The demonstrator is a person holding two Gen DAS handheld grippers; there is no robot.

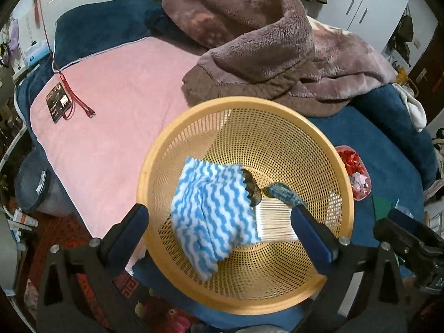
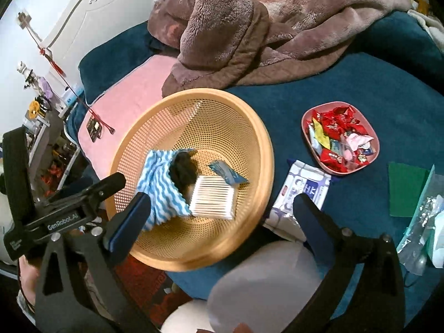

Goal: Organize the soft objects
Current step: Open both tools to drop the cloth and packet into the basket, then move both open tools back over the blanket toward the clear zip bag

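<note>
A round, yellow-orange perforated plastic basket [image 1: 344, 172] sat on a dark blue plush bedspread [image 2: 374, 83], seemingly serving as the collecting place for small soft items. Inside it, a blue-and-white wavy-striped cloth [image 1: 211, 211] lay loosely crumpled against the left wall, partly covering a dark, scalloped-edged item [image 1: 251, 187] I could not identify. Beside these rested a flat clear pack of white cotton swabs [image 2: 213, 198] and a small blue foil sachet [image 2: 226, 174]. The left gripper [image 1: 222, 233] hovered over the basket with its blue-padded jaws spread wide, the cloth lying below and between them, ungripped. The right gripper [image 2: 222, 216] was likewise fully open and empty, straddling the basket's rim. A white soft pack of wipes [image 2: 302, 191] lay just outside, probably next to collect; a pink dish of wrapped sweets [image 2: 341, 138] sat nearby. A bulky brown fleece blanket [image 1: 249, 44] was heaped behind.
</note>
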